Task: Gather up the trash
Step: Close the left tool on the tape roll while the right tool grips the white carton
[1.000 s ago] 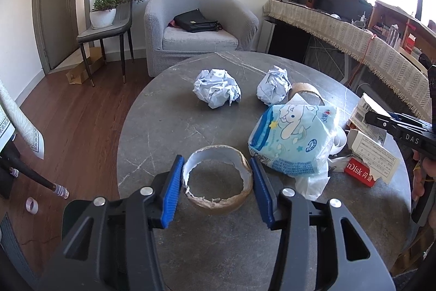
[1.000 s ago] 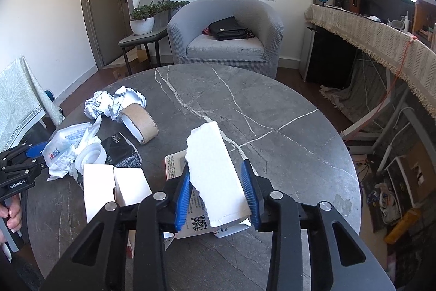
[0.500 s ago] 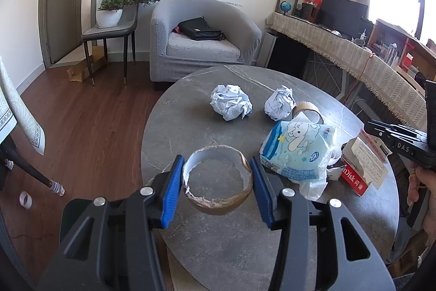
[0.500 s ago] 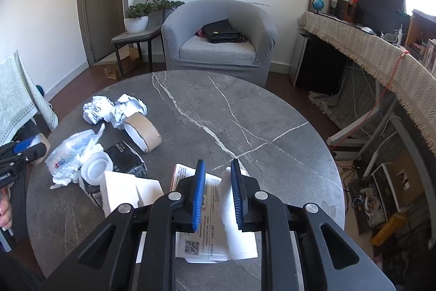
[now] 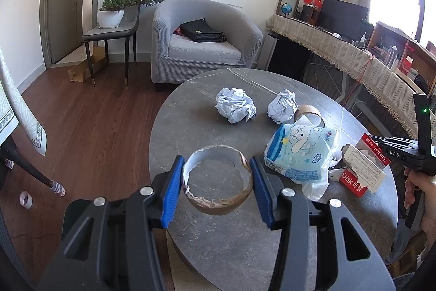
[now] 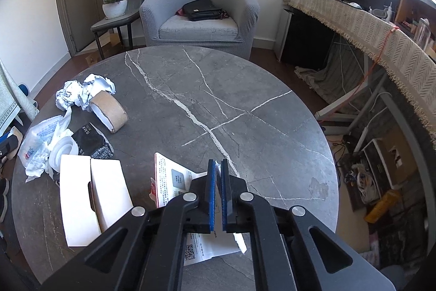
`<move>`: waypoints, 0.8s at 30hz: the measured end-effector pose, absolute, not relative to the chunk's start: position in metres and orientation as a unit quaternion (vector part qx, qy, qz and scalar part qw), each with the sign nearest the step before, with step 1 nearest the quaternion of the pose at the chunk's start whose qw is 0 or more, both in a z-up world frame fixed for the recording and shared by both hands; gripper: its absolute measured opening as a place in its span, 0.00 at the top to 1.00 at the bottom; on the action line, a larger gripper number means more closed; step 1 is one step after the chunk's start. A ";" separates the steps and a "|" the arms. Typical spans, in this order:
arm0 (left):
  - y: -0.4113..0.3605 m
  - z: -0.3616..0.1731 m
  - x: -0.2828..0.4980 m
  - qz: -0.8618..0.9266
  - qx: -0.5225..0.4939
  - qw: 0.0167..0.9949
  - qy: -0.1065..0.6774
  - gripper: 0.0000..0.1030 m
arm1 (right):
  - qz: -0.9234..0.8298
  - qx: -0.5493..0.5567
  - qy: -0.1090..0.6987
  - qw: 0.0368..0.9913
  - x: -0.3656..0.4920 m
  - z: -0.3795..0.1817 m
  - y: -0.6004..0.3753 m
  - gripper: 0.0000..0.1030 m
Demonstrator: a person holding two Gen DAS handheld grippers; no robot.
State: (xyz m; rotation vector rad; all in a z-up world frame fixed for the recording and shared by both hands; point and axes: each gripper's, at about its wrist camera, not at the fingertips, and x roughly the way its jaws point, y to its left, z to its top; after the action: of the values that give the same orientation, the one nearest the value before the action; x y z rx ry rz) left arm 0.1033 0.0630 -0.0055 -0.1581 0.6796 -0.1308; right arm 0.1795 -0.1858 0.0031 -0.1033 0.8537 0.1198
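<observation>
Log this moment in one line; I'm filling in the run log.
left gripper: shut on tape core, lifted | right gripper: shut on white paper | table: paper balls, wrappers, boxes remain

Your left gripper: fingers spread wide and level, blue pads pressed against opposite sides of a torn cardboard ring, which hangs between them clear of the surface below. Your right gripper: fingers drawn almost together, blue pads pinching a thin white paper edge; seen from the left wrist camera, it points leftward, with your right hand wrapped round its handle.
</observation>
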 end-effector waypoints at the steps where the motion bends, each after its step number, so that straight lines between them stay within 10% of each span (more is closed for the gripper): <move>1: 0.063 -0.005 0.103 -0.064 -0.078 0.938 0.332 0.50 | 0.056 -0.049 0.412 0.908 0.179 0.004 -0.187 0.99; 24: 0.094 0.005 0.090 -0.042 -0.094 0.943 0.316 0.50 | 0.109 -0.051 0.327 0.937 0.150 0.080 -0.142 1.00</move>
State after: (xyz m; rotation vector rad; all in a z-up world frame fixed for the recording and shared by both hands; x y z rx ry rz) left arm 0.0898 0.0943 0.0051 -0.1907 0.6433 -0.0848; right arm 0.1498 -0.1416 0.0799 -0.1045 0.6691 0.2234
